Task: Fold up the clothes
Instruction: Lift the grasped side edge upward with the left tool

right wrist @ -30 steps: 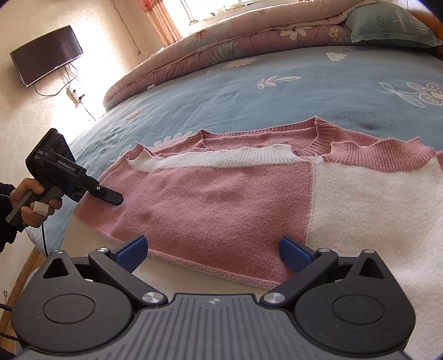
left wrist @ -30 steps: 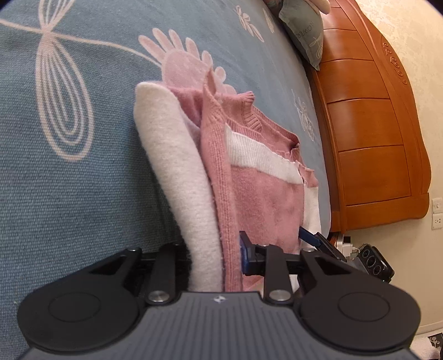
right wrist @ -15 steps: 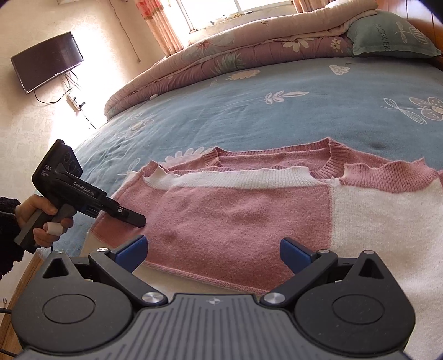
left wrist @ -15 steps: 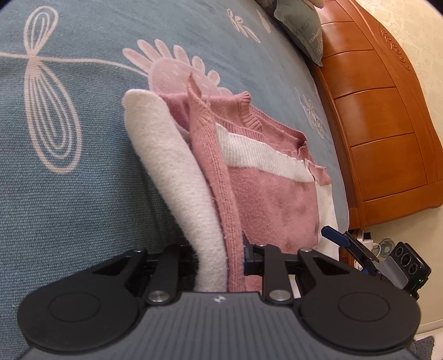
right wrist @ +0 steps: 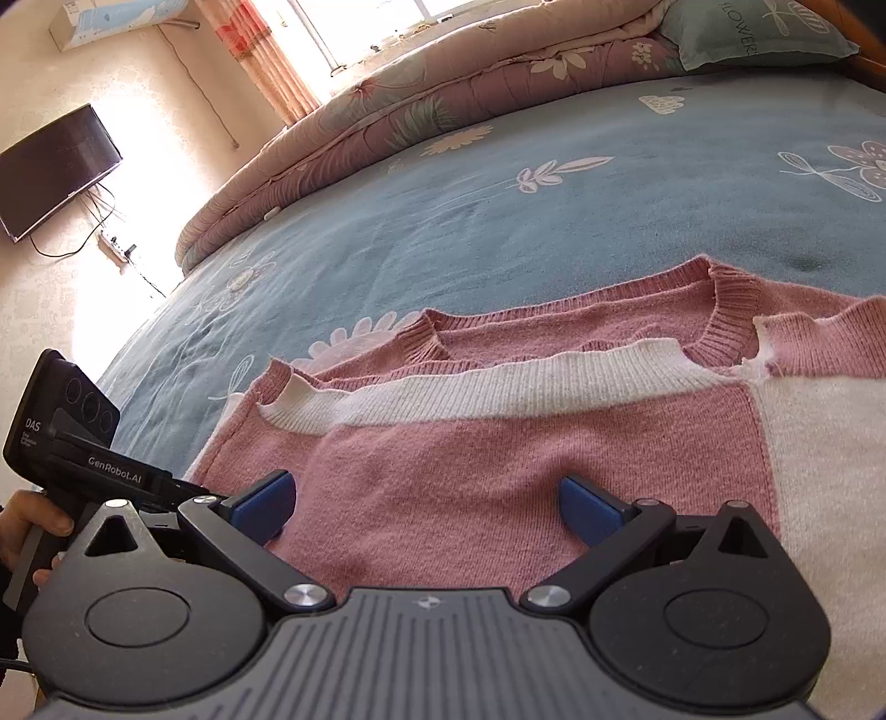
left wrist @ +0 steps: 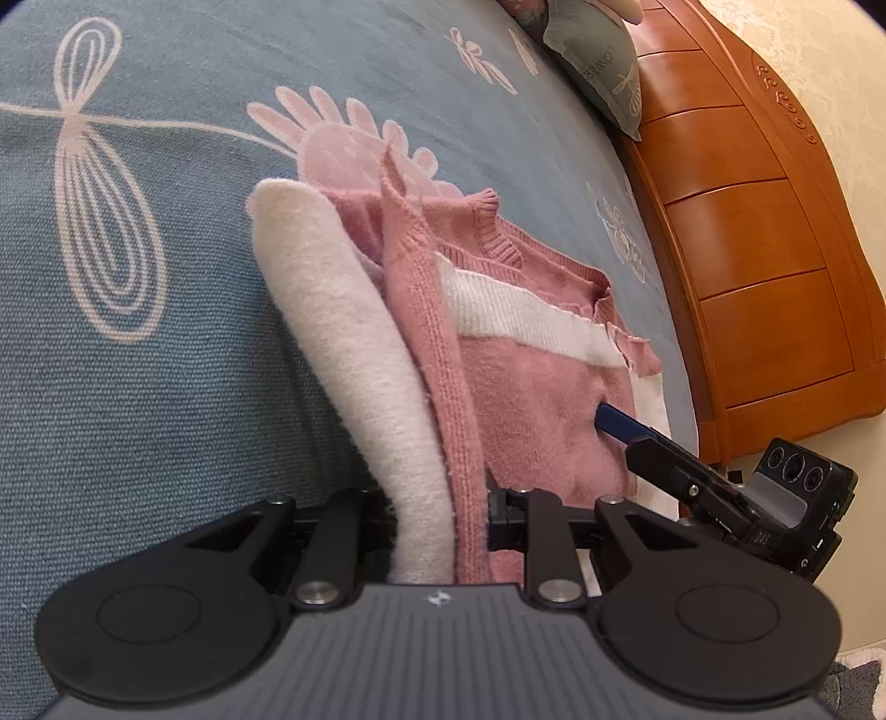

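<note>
My left gripper (left wrist: 443,526) stays pinched on the sweater (right wrist: 498,471) edge, white and pink layers caught between its jaws. My right gripper (right wrist: 426,507), jaws wide and holding nothing, has slid forward over the pink panel since a second ago. The sweater lies on the blue bedspread (right wrist: 443,194), pillow (right wrist: 747,27) beyond; no containers visible.

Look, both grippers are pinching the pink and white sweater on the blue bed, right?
Not quite. Only the left gripper is pinching the sweater; its jaws are shut on the edge. The right gripper has its jaws wide open over the sweater, holding nothing, as the right wrist view shows. The sweater does lie on the blue bed.
</note>
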The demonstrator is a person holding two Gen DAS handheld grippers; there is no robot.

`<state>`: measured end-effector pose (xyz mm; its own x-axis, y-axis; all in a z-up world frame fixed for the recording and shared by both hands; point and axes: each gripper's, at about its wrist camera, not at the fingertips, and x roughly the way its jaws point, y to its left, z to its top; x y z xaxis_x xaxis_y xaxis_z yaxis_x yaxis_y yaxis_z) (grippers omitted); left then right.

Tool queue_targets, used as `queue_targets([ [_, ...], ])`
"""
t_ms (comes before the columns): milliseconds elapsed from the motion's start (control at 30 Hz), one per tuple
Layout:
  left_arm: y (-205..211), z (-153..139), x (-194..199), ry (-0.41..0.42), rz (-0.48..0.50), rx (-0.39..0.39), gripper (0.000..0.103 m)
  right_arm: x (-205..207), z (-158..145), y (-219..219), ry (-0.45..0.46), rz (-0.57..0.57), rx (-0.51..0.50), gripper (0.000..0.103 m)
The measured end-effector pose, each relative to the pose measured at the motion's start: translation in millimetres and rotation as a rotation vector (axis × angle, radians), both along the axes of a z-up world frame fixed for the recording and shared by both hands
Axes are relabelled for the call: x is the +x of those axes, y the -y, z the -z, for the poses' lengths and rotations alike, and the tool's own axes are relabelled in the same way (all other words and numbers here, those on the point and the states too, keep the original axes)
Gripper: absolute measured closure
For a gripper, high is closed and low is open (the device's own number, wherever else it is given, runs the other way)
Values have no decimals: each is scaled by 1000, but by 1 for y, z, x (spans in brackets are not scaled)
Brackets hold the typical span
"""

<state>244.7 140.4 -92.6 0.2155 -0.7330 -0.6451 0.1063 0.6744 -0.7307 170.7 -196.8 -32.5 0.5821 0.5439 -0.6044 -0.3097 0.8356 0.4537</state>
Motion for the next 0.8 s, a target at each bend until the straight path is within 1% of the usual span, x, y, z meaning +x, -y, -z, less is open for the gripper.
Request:
queue_targets([
  [133, 2, -3, -2, 4, -8, 12, 79, 9, -1, -1, 1, 10, -6, 0],
  [200, 1, -2, -2, -12, -21, 2, 79, 2, -1, 3, -6, 2, 4, 0],
  [267, 2, -2, -1, -28, -36, 4, 79, -8, -5, 12, 6, 3, 3, 0],
  [367, 12, -12, -2, -17, -37, 53, 84, -22, -10, 27, 25, 5, 2, 0],
  [400, 14, -14, -2, -19, -41, 70, 84, -26, -12, 31, 31, 6, 1, 0],
  [500, 15, -21, -4, -21, -52, 86, 84, -40, -18, 46, 50, 8, 0, 0],
  [600, 15, -33, -7, -6, -62, 88, 84, -54, -24, 60, 68, 9, -1, 0],
  [733, 27, -57, -9, 36, -37, 117, 84, -73, -31, 79, 93, 12, -1, 0],
  [800, 34, -69, -10, 48, -32, 126, 84, -75, -29, 87, 94, 21, 17, 0],
])
